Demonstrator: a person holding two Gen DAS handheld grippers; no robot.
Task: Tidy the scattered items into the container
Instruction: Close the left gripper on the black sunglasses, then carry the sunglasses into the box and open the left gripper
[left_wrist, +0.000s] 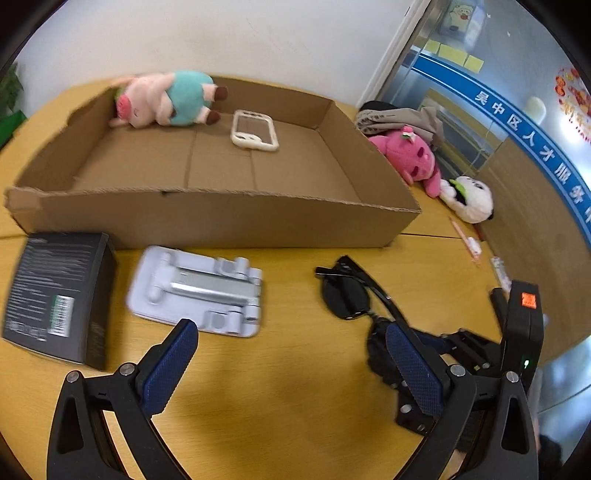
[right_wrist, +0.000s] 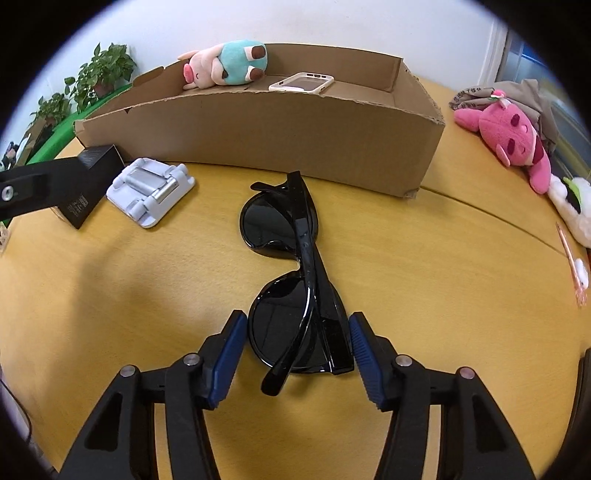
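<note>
Sunglasses (right_wrist: 295, 280), folded, are lying on the desk (right_wrist: 424, 288) near the cardboard box (right_wrist: 258, 133), their near end sitting between the right gripper (right_wrist: 297, 354) pads, which are just beside the frame without clearly pressing it. The left gripper (left_wrist: 295, 365) is hovering with jaws wide apart near the grey phone stand (left_wrist: 199, 291).

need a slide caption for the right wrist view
Right tongs straddle folded black sunglasses on the yellow table, in front of the cardboard box.

black sunglasses (right_wrist: 295, 273), brown cardboard box (right_wrist: 258, 136), pink-and-teal plush pig (right_wrist: 225, 64)
</note>
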